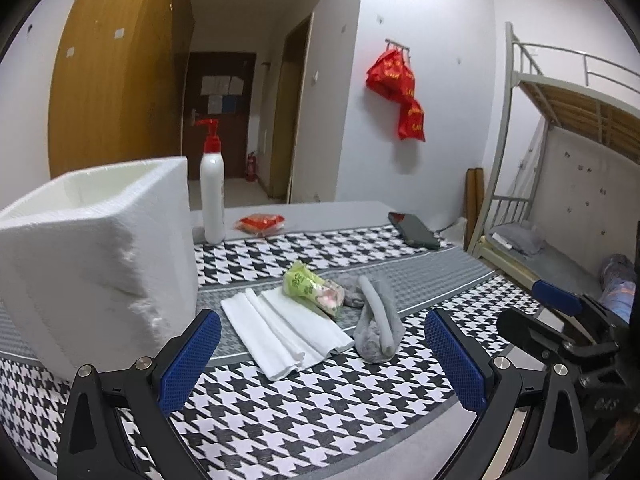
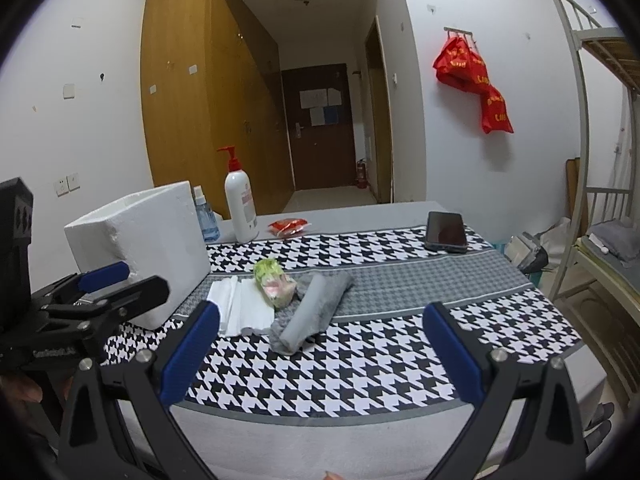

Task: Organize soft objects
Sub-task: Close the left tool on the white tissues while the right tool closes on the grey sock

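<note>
While both hand-held grippers (image 1: 322, 354) (image 2: 322, 354) gape empty, houndstooth cloth (image 2: 340, 376) covers table; bunk bed (image 1: 560, 160) right.

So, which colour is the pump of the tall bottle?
Red; the pump shows best in the right wrist view.

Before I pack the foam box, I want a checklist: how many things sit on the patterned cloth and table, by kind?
Soft items: 3 (tissues, packet, sock)
Bottles: 2 (pump, spray)
Foam box: 1
Phone: 1
Red wrapper: 1
Total: 8

Spray bottle (image 2: 208, 216) (half behind box (image 2: 140, 248))
</note>
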`<state>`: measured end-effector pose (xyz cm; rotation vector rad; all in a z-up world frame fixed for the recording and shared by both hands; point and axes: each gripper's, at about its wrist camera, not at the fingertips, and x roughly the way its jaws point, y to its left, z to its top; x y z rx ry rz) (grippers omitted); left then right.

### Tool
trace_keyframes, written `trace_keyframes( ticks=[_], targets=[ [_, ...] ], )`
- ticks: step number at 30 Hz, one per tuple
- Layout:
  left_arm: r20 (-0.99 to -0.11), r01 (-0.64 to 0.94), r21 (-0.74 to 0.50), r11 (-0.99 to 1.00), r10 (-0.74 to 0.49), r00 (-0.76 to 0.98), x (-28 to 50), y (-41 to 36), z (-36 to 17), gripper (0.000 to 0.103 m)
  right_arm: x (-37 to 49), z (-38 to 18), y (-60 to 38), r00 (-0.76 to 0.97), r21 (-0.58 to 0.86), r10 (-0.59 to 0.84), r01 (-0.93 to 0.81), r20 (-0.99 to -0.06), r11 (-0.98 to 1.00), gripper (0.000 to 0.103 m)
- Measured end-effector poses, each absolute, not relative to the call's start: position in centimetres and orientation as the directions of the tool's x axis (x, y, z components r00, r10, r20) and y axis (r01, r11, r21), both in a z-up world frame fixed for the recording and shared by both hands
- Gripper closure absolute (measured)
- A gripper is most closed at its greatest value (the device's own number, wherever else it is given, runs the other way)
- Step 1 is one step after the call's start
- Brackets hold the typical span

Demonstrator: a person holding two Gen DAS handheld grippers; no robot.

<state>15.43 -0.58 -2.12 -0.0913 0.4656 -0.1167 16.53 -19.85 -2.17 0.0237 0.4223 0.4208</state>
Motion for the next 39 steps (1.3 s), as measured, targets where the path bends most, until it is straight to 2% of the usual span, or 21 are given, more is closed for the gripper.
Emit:
trace_keyframes(
  ticks=[17,27,34,39],
  targets=[
    [-0.584,-0.038,-0.089,0.995,-0.021,0.811,21.1,-0.9,-5.3,0.003,20.7,-4.0,-20.0,0.777,0.128,0.426,-0.418,-0.463,0.900,0.000],
    [-0.707,-0.105,-0.094,0.990,0.008,0.707,24.2,0.0,-7.5,0.016,22.2,-4.5,-19.5,0.737,0.133,0.448,-0.447,-0.506,0.885,0.000],
    [-0.766,-0.125,-0.071,0.990,0.026,0.642,25.7,0.0,-8.6,0.027,22.9,-4.4,-18.5,0.700,0.131,0.483,-0.495,-0.526,0.859,0.001],
    [-0.779,-0.127,-0.021,0.992,0.063,0.624,26.3,-0.4,-8.8,0.030,23.7,-4.5,-17.9,0.683,0.136,0.496,-0.510,-0.536,0.849,0.001]
  ],
)
